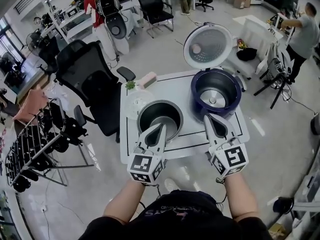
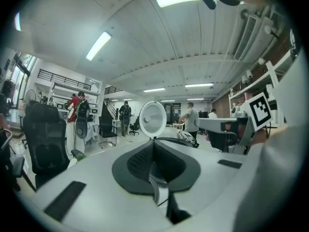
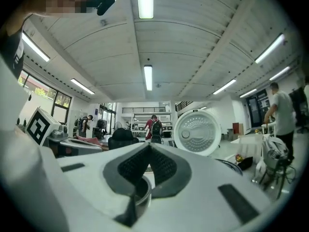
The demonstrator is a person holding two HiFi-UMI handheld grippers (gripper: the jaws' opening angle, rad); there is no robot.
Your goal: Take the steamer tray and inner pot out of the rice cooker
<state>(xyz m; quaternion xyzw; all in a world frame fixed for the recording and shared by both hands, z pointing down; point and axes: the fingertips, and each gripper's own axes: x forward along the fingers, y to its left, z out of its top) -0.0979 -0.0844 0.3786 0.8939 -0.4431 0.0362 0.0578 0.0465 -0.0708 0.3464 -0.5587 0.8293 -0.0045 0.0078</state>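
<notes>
The grey metal inner pot (image 1: pixel 161 115) stands on the white table (image 1: pixel 192 145), left of the dark blue rice cooker (image 1: pixel 216 91), whose lid (image 1: pixel 208 46) is tipped up. The cooker's well holds no pot. A clear round steamer tray (image 1: pixel 132 104) lies by the pot's far left side. My left gripper (image 1: pixel 160 127) hangs over the pot's near rim, shut and empty. My right gripper (image 1: pixel 209 117) is shut and empty above the table in front of the cooker. In the left gripper view the pads (image 2: pixel 145 161) meet, with a sliver of pot rim (image 2: pixel 158 190) below. The right gripper (image 3: pixel 147 161) looks level towards the lid (image 3: pixel 197 133), the pot (image 3: pixel 137 193) beneath it.
A pink block (image 1: pixel 147 79) and a small green thing (image 1: pixel 131 85) lie at the table's far left corner. A black office chair (image 1: pixel 90 84) stands left of the table and a loaded rack (image 1: pixel 35 144) further left. People stand at the far benches and at the right (image 1: pixel 305 34).
</notes>
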